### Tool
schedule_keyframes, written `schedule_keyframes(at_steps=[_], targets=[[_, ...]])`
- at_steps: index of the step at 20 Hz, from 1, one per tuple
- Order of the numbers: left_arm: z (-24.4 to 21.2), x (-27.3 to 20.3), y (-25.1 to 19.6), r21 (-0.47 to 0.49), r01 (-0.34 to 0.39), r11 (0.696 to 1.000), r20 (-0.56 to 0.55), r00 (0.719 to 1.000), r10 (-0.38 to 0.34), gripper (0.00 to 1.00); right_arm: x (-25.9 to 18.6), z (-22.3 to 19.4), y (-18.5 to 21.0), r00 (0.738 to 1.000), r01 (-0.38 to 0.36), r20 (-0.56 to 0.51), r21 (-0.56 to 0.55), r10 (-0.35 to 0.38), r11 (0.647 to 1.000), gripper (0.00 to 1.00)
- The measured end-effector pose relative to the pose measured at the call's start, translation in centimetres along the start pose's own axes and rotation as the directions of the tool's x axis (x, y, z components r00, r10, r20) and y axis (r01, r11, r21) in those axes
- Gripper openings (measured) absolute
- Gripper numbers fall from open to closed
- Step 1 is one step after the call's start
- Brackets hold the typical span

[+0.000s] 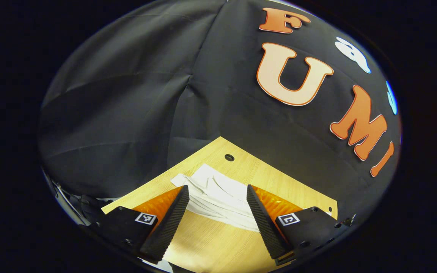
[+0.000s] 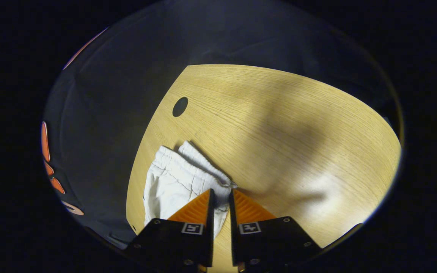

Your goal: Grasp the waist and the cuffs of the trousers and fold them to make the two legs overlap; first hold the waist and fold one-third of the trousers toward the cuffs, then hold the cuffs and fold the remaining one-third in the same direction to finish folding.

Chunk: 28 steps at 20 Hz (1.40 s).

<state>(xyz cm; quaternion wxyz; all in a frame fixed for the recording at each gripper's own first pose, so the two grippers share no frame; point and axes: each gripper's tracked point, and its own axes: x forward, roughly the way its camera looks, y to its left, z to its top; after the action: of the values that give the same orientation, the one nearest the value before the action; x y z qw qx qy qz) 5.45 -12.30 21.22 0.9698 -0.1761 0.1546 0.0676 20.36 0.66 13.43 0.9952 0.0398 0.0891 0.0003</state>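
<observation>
White trousers [image 1: 218, 197] lie on the wooden table [image 1: 279, 182], with creased cloth spreading toward the far corner. My left gripper [image 1: 217, 187] hovers above them, open wide, with the cloth showing between its fingers and nothing held. In the right gripper view the elastic waist of the trousers [image 2: 176, 174] lies bunched near the table's left edge. My right gripper [image 2: 221, 192] is shut on the waistband's near corner, and a strip of white cloth is pinched in the narrow gap between the fingers.
A round cable hole [image 2: 179, 106] sits in the table [image 2: 279, 132] beyond the waist; it also appears past the trousers as the hole [image 1: 229, 157]. The booth's black cloth wall [image 1: 146, 94] hangs close behind the table's edges. Bare wood stretches to the right of the right gripper.
</observation>
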Motion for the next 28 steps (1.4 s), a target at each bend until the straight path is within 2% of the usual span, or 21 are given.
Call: schedule_keyframes(at_steps=[1,3,10,15,19,25,28], targets=[[0.1,-0.1,-0.1,0.004,0.003,1.000,0.000,1.000,-0.003,1.00,-0.2,0.1,0.0,1.000,0.002,0.009,-0.008,-0.002,1.000,0.12],[0.0,0.2,-0.3,0.011,0.021,1.000,-0.007,1.000,-0.020,1.00,-1.2,0.4,1.1,0.999,-0.009,0.044,-0.046,0.011,0.999,0.05],[1.4,2.1,0.4,0.029,0.104,0.994,-0.027,0.994,-0.103,1.00,-7.1,0.0,6.8,0.983,-0.070,0.153,-0.191,0.100,0.979,0.01],[3.4,4.2,2.2,0.069,0.155,0.985,-0.032,0.988,-0.153,1.00,-11.2,-3.5,14.0,0.964,-0.071,0.214,-0.353,0.155,0.933,0.00],[4.6,6.8,5.3,0.140,0.165,0.976,-0.043,0.986,-0.160,1.00,-14.3,-7.2,18.7,0.950,-0.075,0.239,-0.452,0.202,0.889,0.01],[5.5,8.9,8.7,0.117,0.227,0.967,-0.080,0.973,-0.218,1.00,-16.6,-8.6,21.9,0.951,-0.106,0.193,-0.536,0.243,0.838,0.01],[6.6,9.5,10.6,0.107,0.231,0.967,-0.076,0.972,-0.223,1.00,-14.5,-9.0,22.7,0.956,-0.115,0.156,-0.580,0.249,0.806,0.01]])
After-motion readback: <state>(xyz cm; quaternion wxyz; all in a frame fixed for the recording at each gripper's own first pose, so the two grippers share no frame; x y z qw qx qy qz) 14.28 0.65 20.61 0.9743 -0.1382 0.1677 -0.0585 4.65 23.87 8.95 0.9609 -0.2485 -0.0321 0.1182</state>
